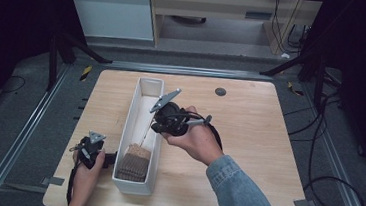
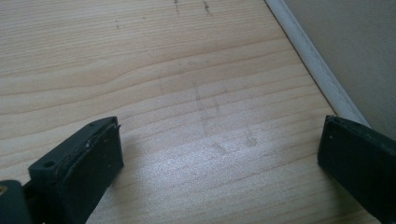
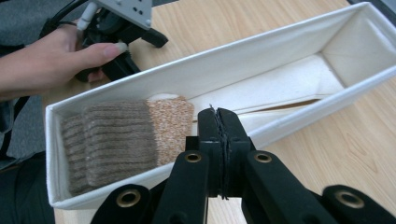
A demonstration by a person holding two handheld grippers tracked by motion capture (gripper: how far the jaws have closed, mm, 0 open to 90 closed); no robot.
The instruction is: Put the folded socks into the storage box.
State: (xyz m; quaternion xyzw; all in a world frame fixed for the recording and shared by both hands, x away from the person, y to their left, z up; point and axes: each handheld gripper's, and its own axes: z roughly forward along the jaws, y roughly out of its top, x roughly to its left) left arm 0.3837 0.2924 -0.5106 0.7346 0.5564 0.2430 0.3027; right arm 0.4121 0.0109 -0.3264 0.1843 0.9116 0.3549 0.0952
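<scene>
Your right gripper [image 3: 219, 116] hangs over the near long wall of the white fabric bin [image 3: 289, 42], jaws pressed flat together with nothing between them that I can make out. Just ahead of those tips and off to their left, the folded knitwear [image 3: 112, 140] sits at one end of the bin: a brown ribbed piece with a lighter speckled one [image 3: 170, 123] tucked against it on the side nearest your jaws. Everything beyond the tips to the right is bare lining.

In the high view a thin pale line [image 1: 147, 130] runs from that gripper [image 1: 156, 127] down toward the knit stack [image 1: 134, 161]; I cannot tell whether it is a thread or a rod, so treat it as something that may snag.

My read: the job is laying folded pieces in a row, and the next slot is directly ahead of your tips, against the speckled edge. If you go in again, spread the jaws before you descend, come down straight, and keep clear of the wall right under you, since soft fabric sides will buckle if you lean on them.

Your left gripper [image 2: 219, 154] has its jaws spread wide over bare table [image 2: 140, 70], the bin's outer wall [image 2: 322, 79] just beyond the right-hand jaw. Use it: slide it over to brace that wall while the right one works.
</scene>
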